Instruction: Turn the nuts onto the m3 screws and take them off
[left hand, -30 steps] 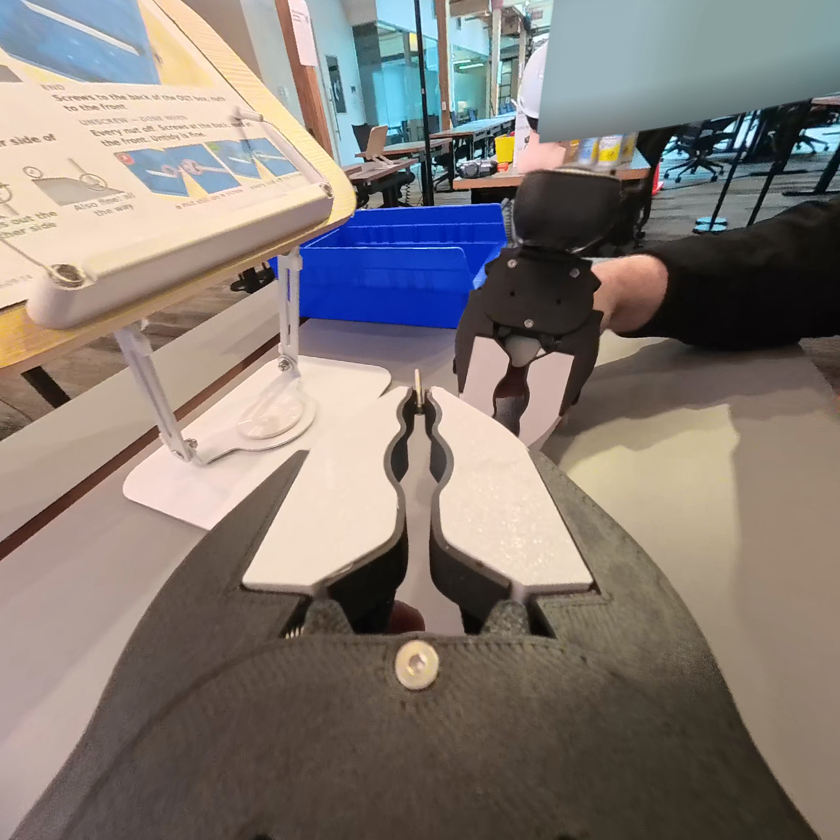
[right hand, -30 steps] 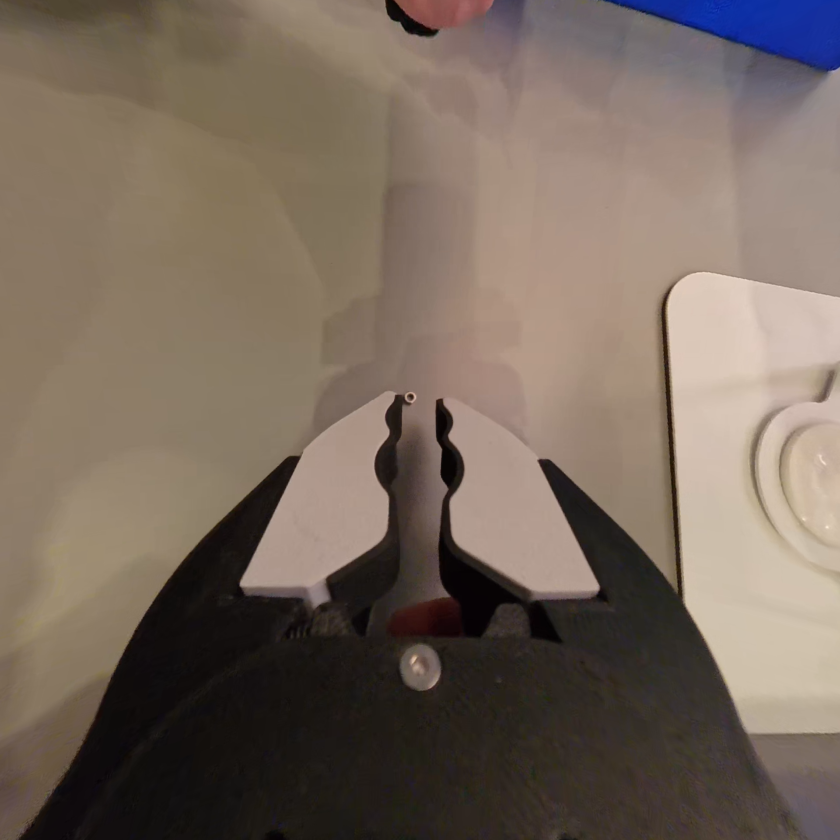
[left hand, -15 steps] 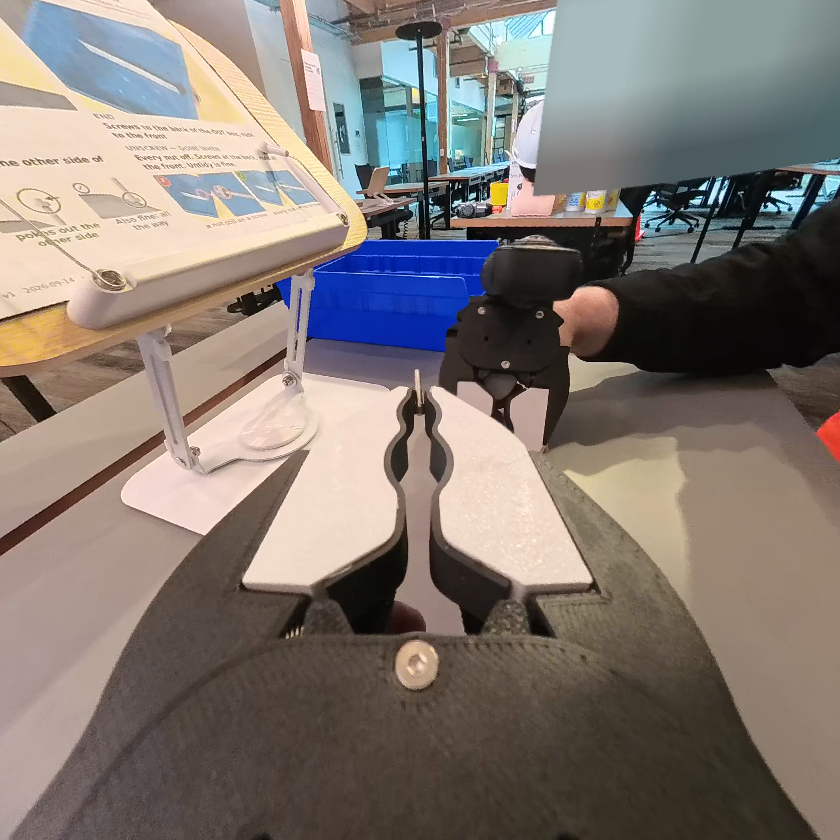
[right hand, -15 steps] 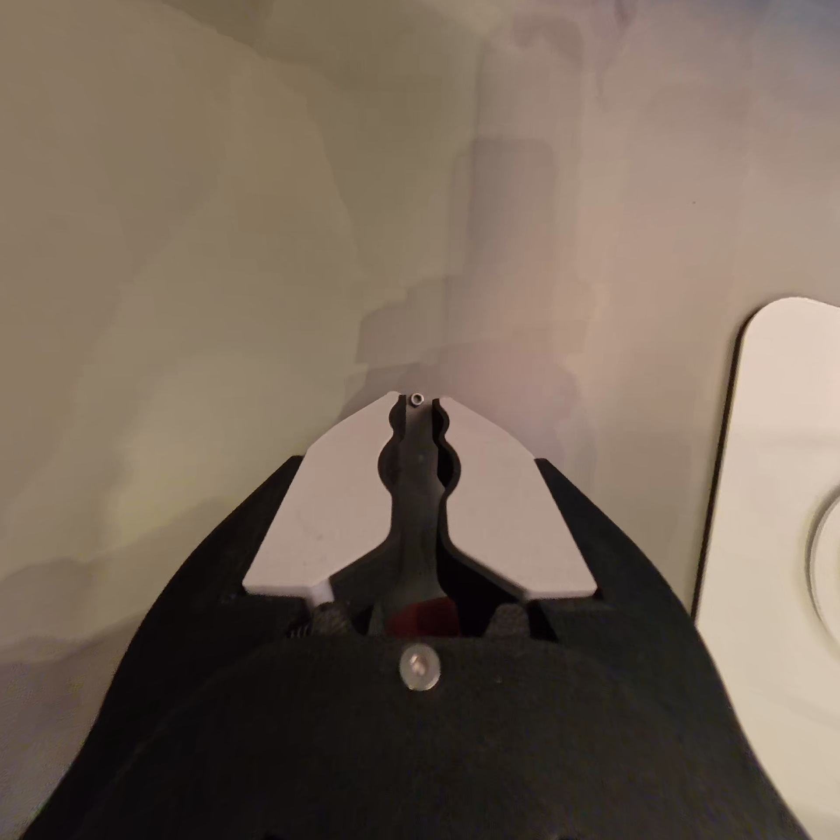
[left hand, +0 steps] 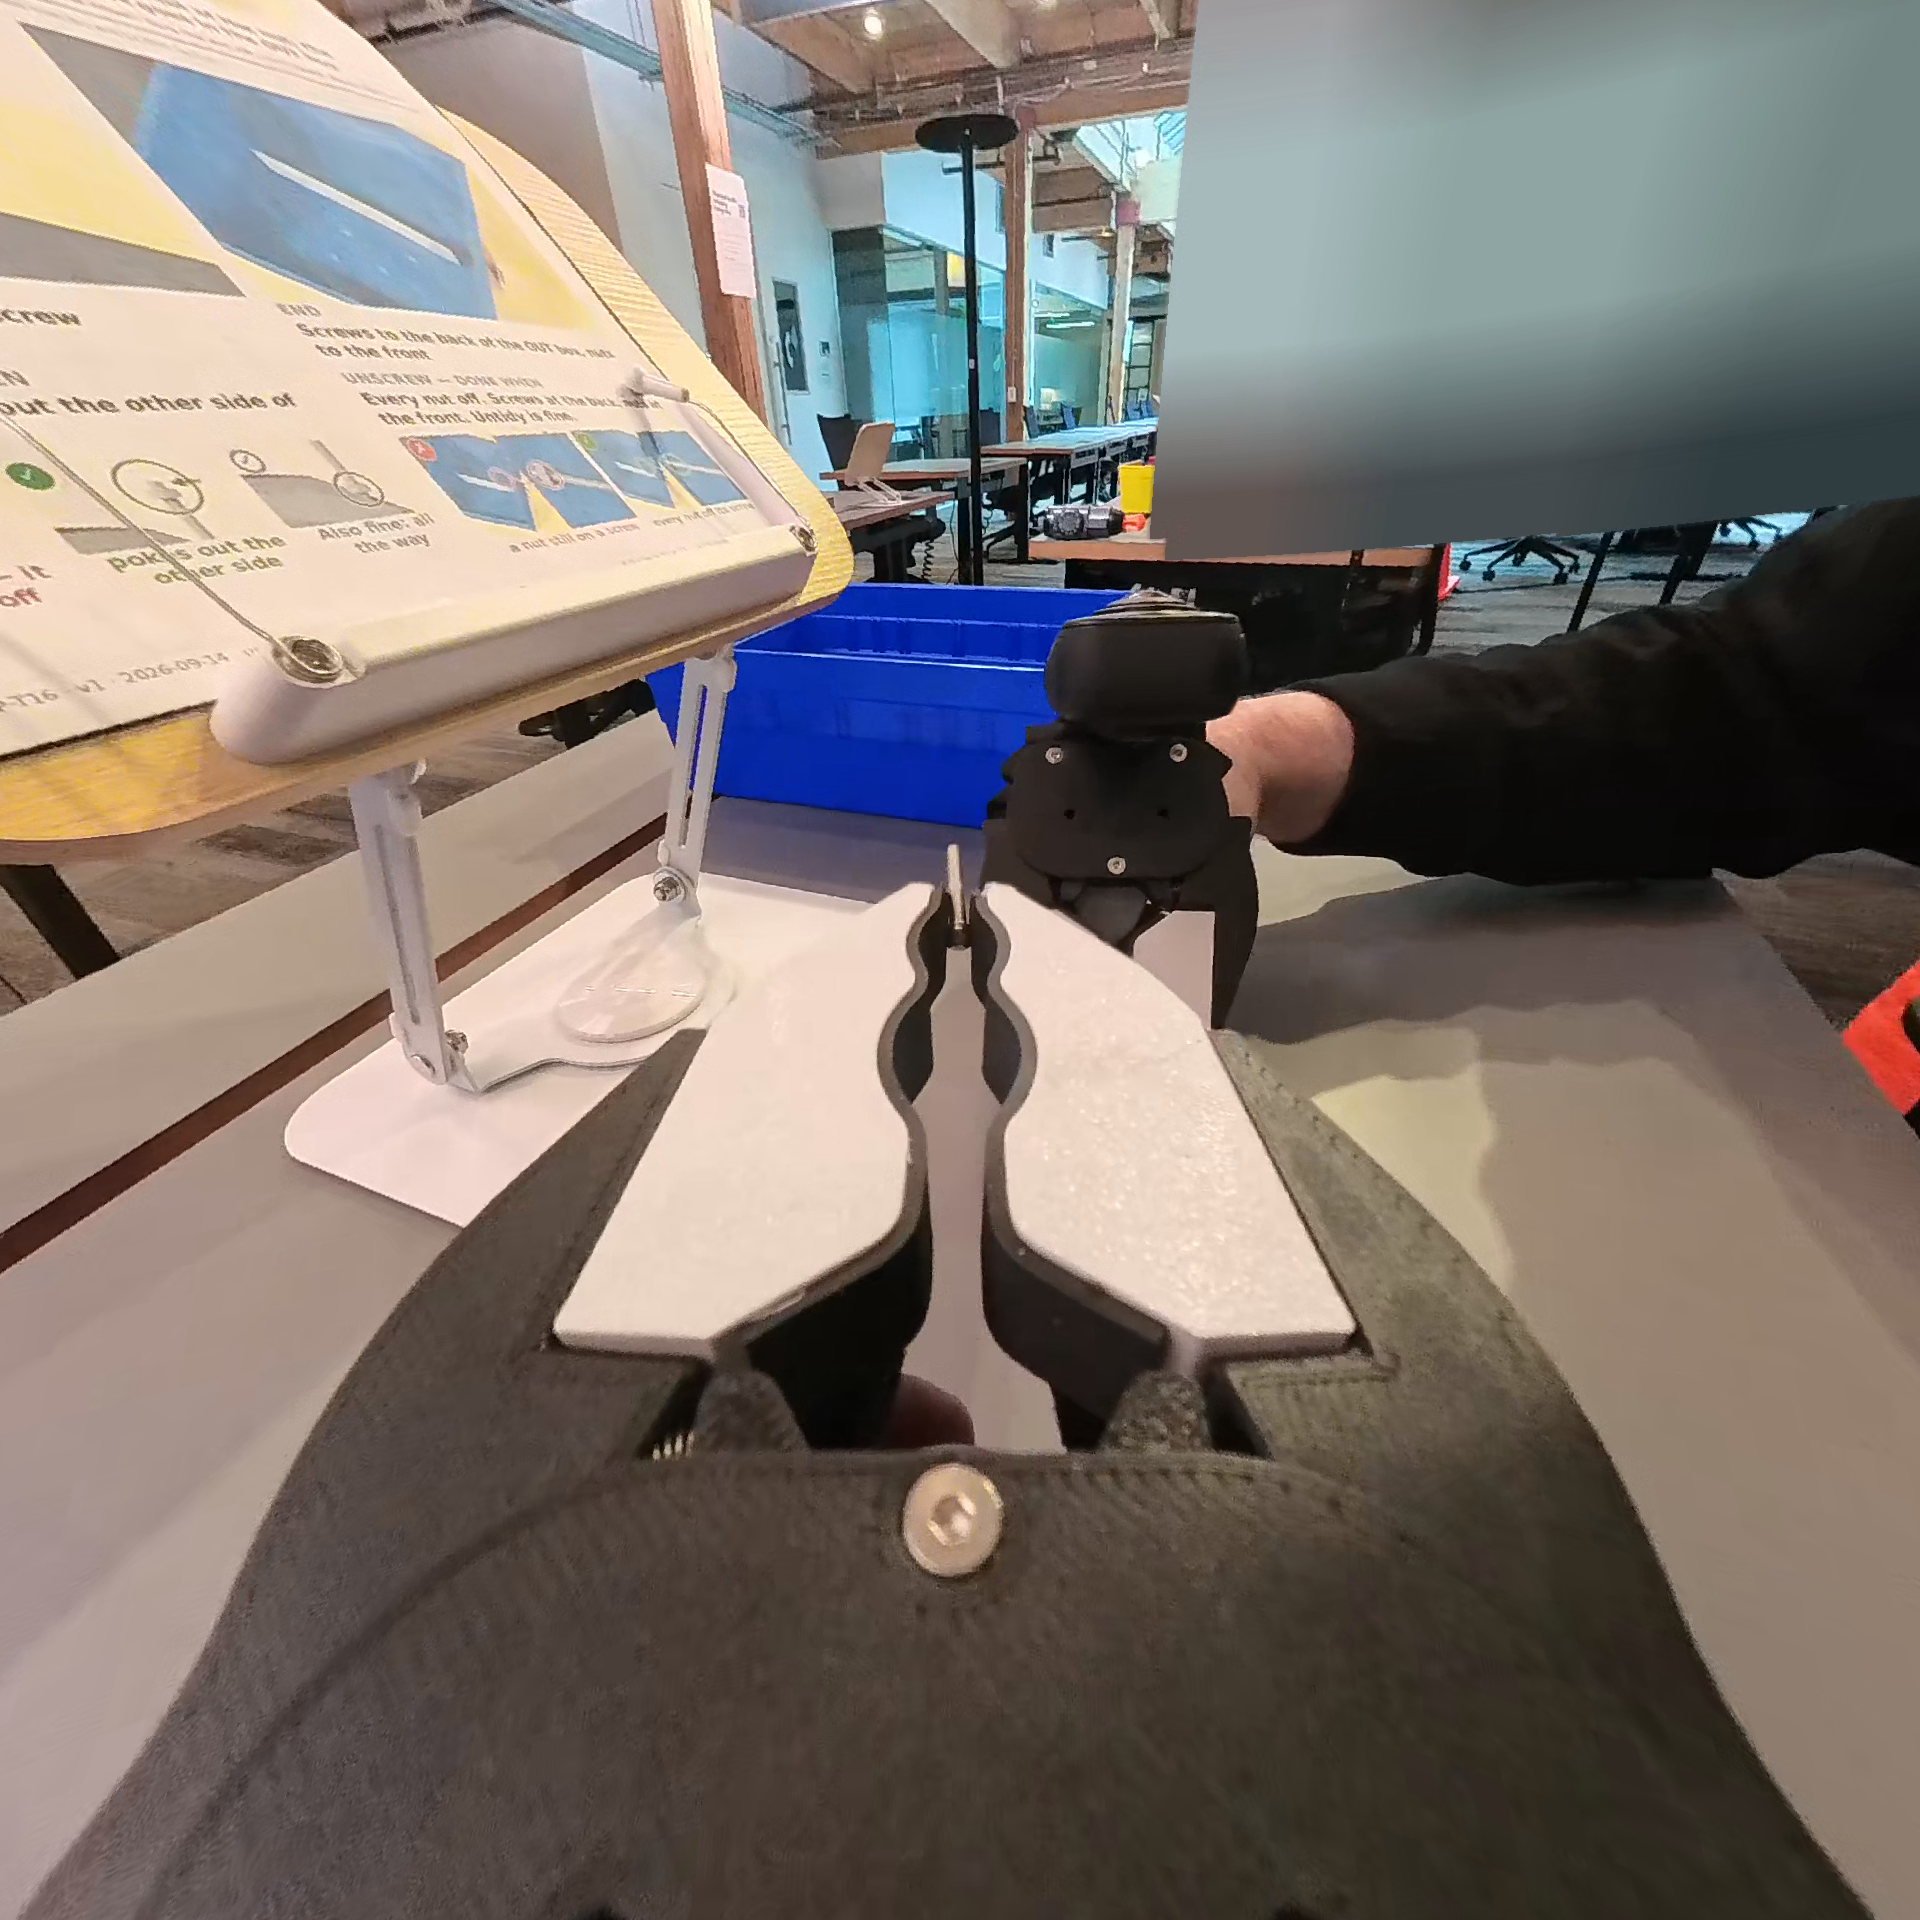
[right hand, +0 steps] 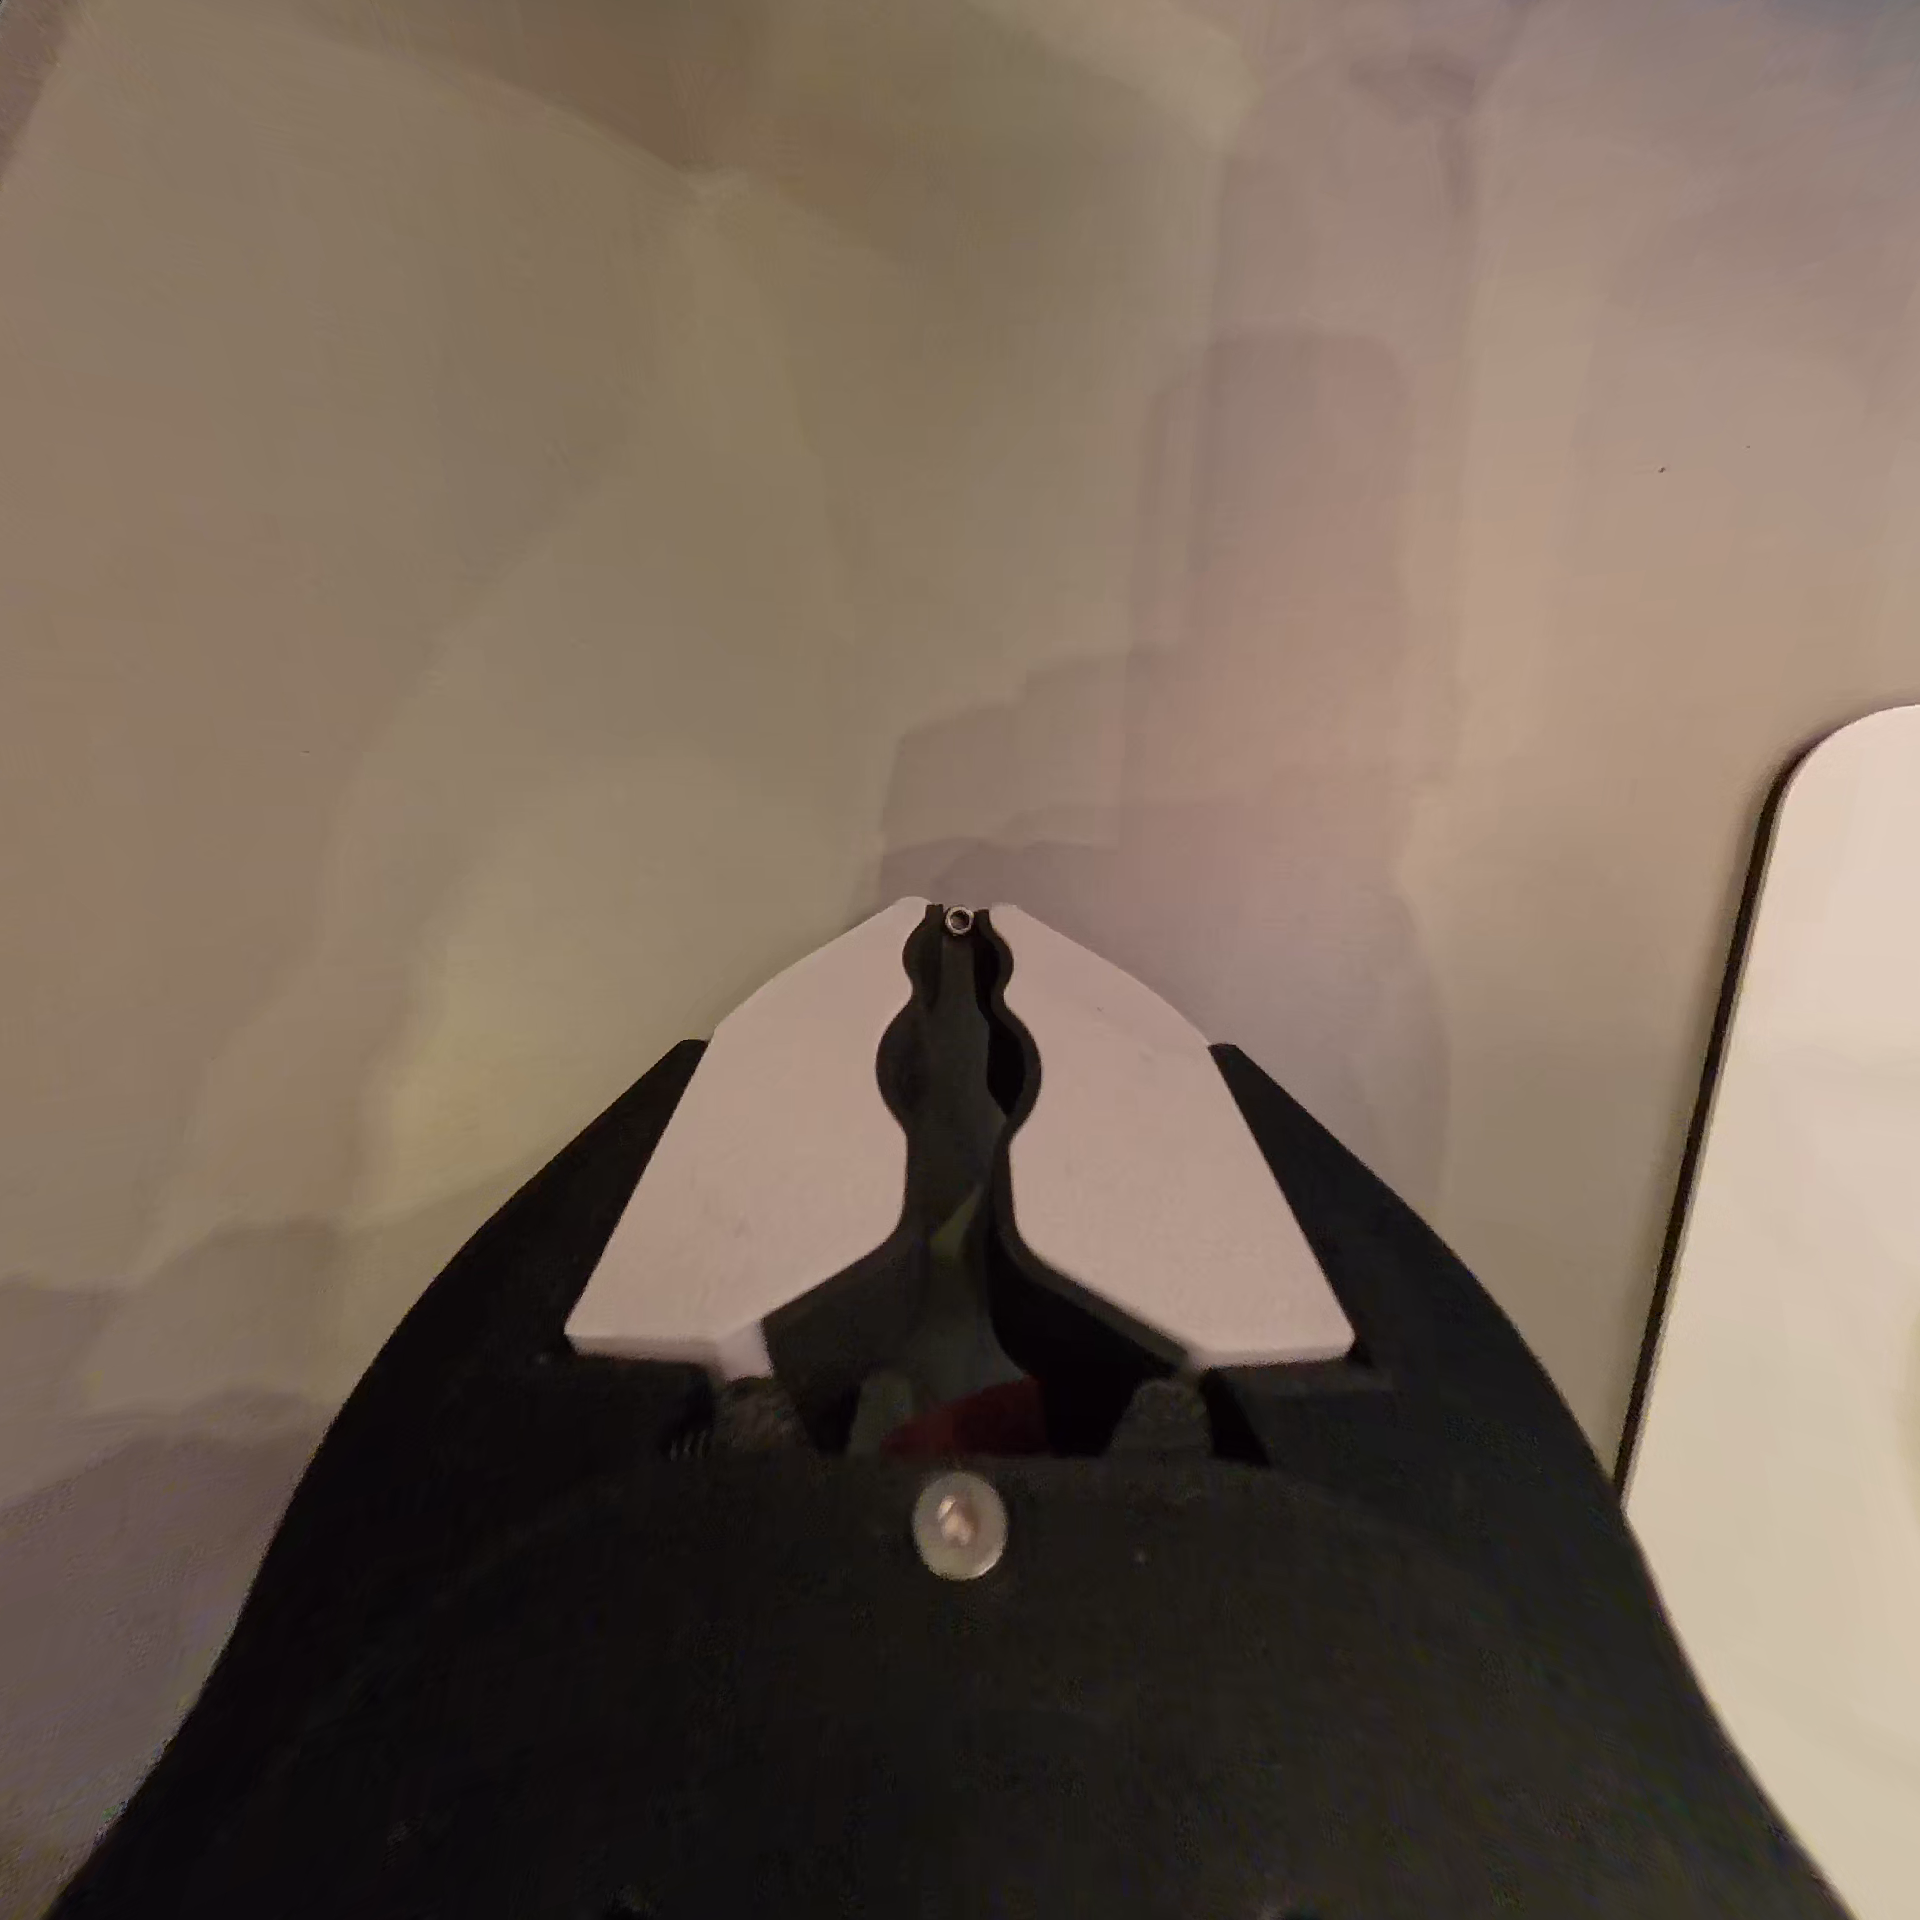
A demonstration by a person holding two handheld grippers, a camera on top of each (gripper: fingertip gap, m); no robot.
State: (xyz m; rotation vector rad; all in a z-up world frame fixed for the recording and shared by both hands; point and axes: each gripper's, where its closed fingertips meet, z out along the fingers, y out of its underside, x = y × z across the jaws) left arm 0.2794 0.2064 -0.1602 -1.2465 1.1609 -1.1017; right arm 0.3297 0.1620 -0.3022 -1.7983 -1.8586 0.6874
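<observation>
My left gripper [left hand: 954, 914] is shut on a small m3 screw [left hand: 953, 883], which stands upright between its white fingertips above the grey table. My right gripper [right hand: 958, 918] is shut on a tiny silver nut [right hand: 958, 920] pinched at its very tips, pointing down at the table. The right gripper also shows in the left wrist view [left hand: 1127, 831], held by a hand in a black sleeve, just behind and right of the screw, tips on or close to the table.
A blue bin [left hand: 883, 707] stands at the back of the grey table [left hand: 1558, 1195]. A white stand [left hand: 540, 1081] at the left holds a tilted instruction board [left hand: 395, 436]; its base plate edge shows at the right of the right wrist view [right hand: 1829, 1039].
My right gripper closed from slightly open onto the nut and shifted, so the stand base slid toward the right edge of its view. In the left view it moved farther away. The left gripper kept the screw.
</observation>
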